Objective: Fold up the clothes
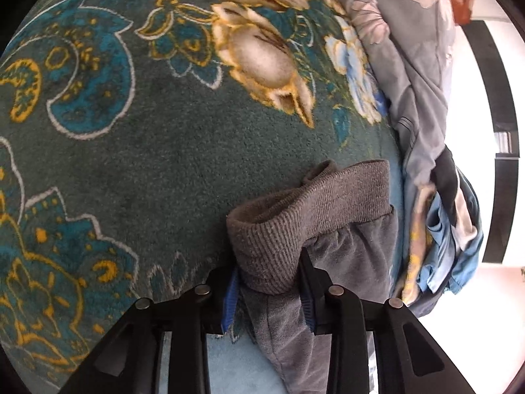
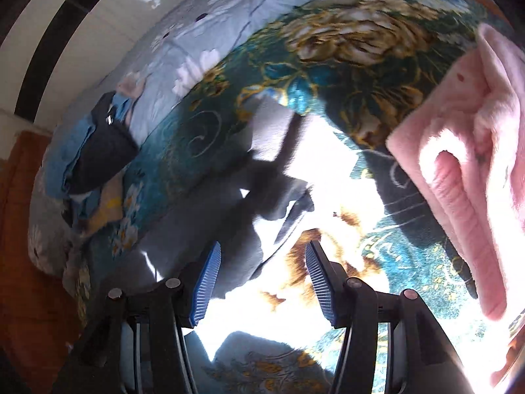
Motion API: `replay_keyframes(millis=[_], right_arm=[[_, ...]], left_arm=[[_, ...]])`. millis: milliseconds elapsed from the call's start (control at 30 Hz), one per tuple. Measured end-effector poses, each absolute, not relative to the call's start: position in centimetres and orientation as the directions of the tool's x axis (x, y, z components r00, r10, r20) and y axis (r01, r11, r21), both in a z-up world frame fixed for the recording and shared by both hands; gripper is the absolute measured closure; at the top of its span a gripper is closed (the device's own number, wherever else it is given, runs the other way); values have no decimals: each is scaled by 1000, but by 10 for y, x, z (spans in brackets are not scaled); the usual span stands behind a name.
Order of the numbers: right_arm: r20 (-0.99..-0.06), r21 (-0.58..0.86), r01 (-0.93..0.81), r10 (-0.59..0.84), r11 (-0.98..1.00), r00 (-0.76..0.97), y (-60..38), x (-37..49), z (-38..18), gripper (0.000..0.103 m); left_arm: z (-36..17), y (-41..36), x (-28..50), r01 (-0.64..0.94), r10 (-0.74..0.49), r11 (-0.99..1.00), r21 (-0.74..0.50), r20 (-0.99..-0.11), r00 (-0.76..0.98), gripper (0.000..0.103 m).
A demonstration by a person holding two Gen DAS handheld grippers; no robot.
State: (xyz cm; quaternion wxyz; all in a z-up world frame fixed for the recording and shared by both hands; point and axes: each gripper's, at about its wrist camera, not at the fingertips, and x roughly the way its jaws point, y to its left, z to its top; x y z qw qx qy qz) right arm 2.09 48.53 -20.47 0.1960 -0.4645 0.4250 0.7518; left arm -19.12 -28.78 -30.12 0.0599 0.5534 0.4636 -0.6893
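Pinched in the left claw (image 1: 267,290): grey garment (image 1: 328,256), gripped just below its ribbed cuff (image 1: 311,203), prob. so the cloth lifts as one w/o slipping. Beyond the cuff, teal floral blanket (image 1: 164,131) on the bed serves as folding surface. Right claw (image 2: 262,282) spread, holding nothing, over the blanket near grey cloth. Past the cuff, clothes pile (image 1: 452,229) at the blanket's edge; pink fleece (image 2: 466,151) off to one side.

It was a bedroom in a home, plain as day. A plush teal blanket (image 1: 157,151) with gold flowers spread under both tools, and a grey-blue floral quilt (image 2: 210,29) lay bunched along its far edge. A heap of loose clothes (image 2: 95,151) sat off to the right tool's left, with a fluffy pink garment (image 2: 466,151) on its right.
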Motion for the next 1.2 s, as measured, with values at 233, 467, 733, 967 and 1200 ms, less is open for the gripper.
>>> replay_keyframes(millis=[233,467,733,967,1200], right_arm=[[-774,625,-709,-138,-327,-618,532,26,-257,45],[-719,688,-676,-117,-263,-686,529,20,-263,41],[-715,692,-685,-89,-229,-693,524,15,-257,40],[-736,672,-714,-68,-198,-673,526,12,-255,74],[-732,615,-666,8,-423,-682,485,-24,-173,79]], left_arm=[[-297,-281,-191,645,391,-549,-532,-845,-364,68],[-293,-275,-188,682,366,-527,-508,-859,-357,67],[-298,-288,-183,674,402,-511,-533,-841,-361,66],[-304,-294,-178,664,450,-478,-575,-810,-377,65],[-308,-301,-171,646,497,-437,-625,-767,-405,65]])
